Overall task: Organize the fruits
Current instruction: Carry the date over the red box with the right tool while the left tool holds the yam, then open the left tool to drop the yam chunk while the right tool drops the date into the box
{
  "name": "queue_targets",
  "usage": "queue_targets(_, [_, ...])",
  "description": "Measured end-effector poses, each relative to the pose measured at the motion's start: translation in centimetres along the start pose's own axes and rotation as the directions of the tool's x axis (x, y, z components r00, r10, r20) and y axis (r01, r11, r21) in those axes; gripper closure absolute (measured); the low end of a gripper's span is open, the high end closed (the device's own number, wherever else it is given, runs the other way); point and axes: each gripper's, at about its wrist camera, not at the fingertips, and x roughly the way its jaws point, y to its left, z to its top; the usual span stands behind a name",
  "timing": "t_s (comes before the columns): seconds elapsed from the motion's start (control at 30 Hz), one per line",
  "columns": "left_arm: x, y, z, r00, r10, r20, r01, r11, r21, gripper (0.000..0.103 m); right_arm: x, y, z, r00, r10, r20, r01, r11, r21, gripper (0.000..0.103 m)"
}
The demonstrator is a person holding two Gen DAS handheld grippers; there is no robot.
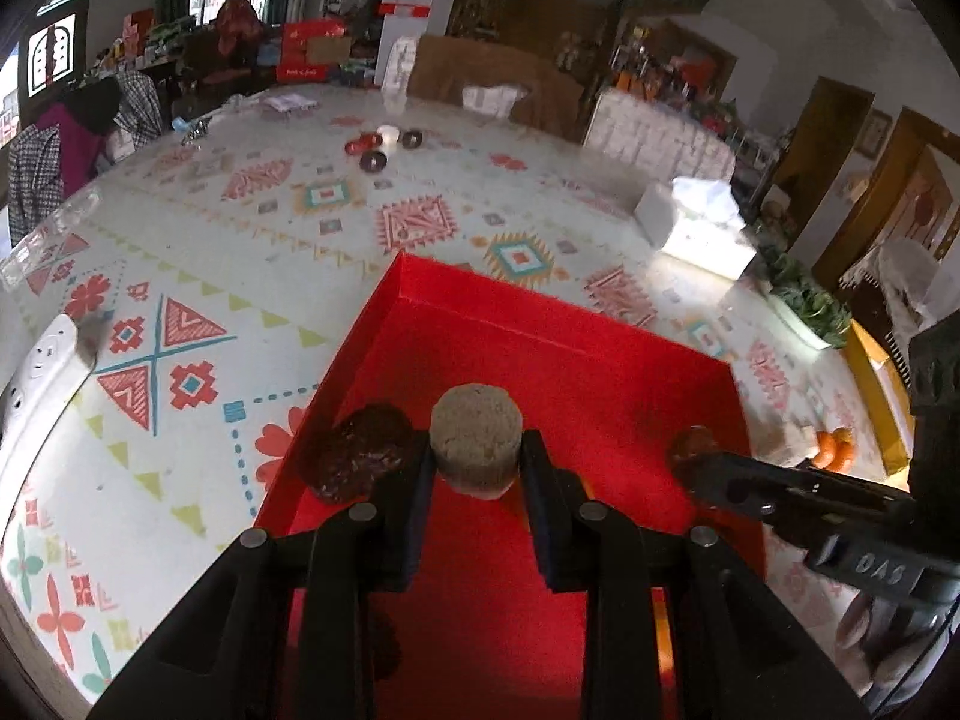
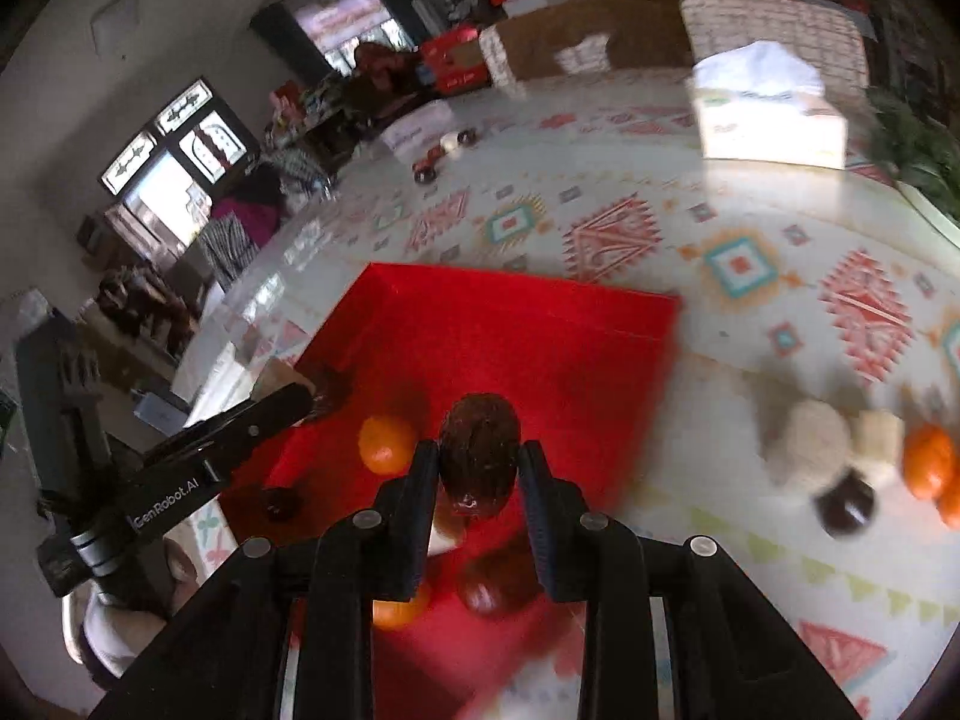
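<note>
Left gripper (image 1: 477, 462) clamps a tan round piece over the red tray (image 1: 540, 324); right gripper (image 2: 478, 465) clamps a dark brown fruit there. Placing step; next, lower and release.

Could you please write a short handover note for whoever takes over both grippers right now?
Left gripper: shut on a pale tan round piece, over the red tray.
Right gripper: shut on a dark brown piece, also over the tray.
Done: an orange and some dark pieces already lie in the tray.
Left: set both held pieces down, then fetch the pile on the tablecloth: a pale round piece, oranges and a dark piece.
</note>
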Motion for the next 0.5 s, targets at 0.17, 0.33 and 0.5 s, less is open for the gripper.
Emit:
queue_targets(0.17, [0.8, 0.7, -0.1, 1.0, 0.001, -0.022, -0.002, 1.0, -0.019, 0.075, 2.8, 0.5, 0.5, 0.999, -0.01, -0.03, 0.01, 1.0, -0.001, 0.073])
queue_targets(0.33, [0.3, 1.2, -0.2, 1.0, -0.017, -0.016, 0.016, 0.999, -0.038, 0.067, 3.3, 0.7, 1.0, 1.0, -0.028, -0.011, 0.028, 0.999, -0.017, 0.071])
queue_targets(0.5, [-1.5, 0.9, -0.3, 0.999, -0.025, 0.024, 0.026, 0.999, -0.038, 0.054, 2.7, 0.7, 0.8, 1.0, -0.015, 0.011, 0.015, 1.0, -0.006, 0.071])
